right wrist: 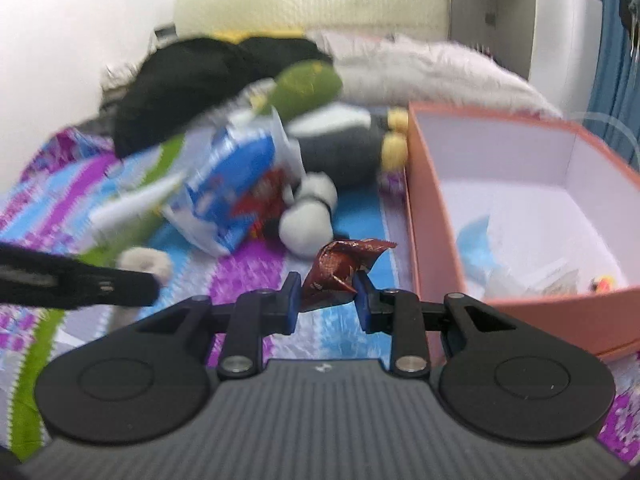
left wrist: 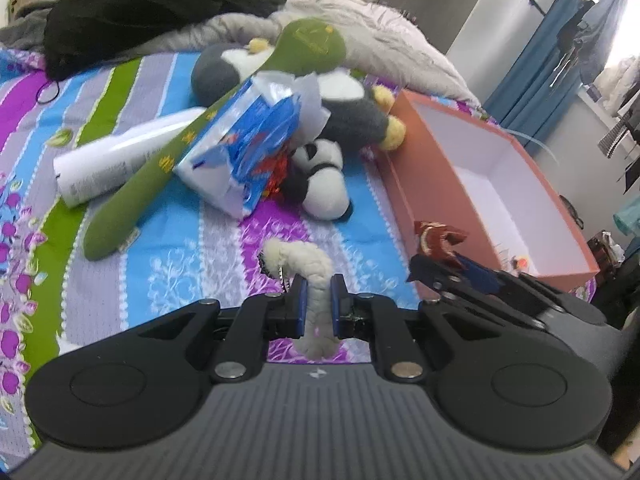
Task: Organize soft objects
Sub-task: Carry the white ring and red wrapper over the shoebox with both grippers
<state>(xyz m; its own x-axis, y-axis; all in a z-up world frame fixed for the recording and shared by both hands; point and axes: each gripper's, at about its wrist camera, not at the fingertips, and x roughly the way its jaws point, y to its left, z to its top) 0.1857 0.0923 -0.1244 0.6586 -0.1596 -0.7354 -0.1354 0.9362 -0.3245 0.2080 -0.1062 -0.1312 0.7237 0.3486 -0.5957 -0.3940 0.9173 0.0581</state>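
Left gripper [left wrist: 319, 306] is clamped on a cream fuzzy plush strip [left wrist: 308, 276]; both blue pads press its sides, jaws nearly closed, and the strip curls up and to the left above the fingertips, clear of the bedspread [left wrist: 168, 264]. Right gripper [right wrist: 326, 300] has a crumpled dark red foil wrapper [right wrist: 340, 268] between its jaws, which stand partway open; the wrapper touches both pads and is off the bed, just left of the box's near corner. In the left wrist view the right gripper shows at the right edge with the same wrapper sticking up from its tips, against the box's outer wall. The open salmon-pink box [right wrist: 424, 216] with a white inside sits on the right of the bed; inside it are a light blue and white item and a small orange thing near the front wall, too blurred to name. Pile in the middle of the bed: a long green plush [left wrist: 224, 120] lying diagonally, a grey and white penguin plush [left wrist: 348, 108] with yellow feet under its upper end, a blue and white plastic pack [left wrist: 244, 148] on top, a white tube [left wrist: 128, 152] beside the green plush on the left, a small black and white panda plush [left wrist: 324, 184] in front, just left of the box. Black garment [left wrist: 152, 4] and a pale quilt [left wrist: 380, 36] lie behind the pile. Right wrist view is motion-blurred.
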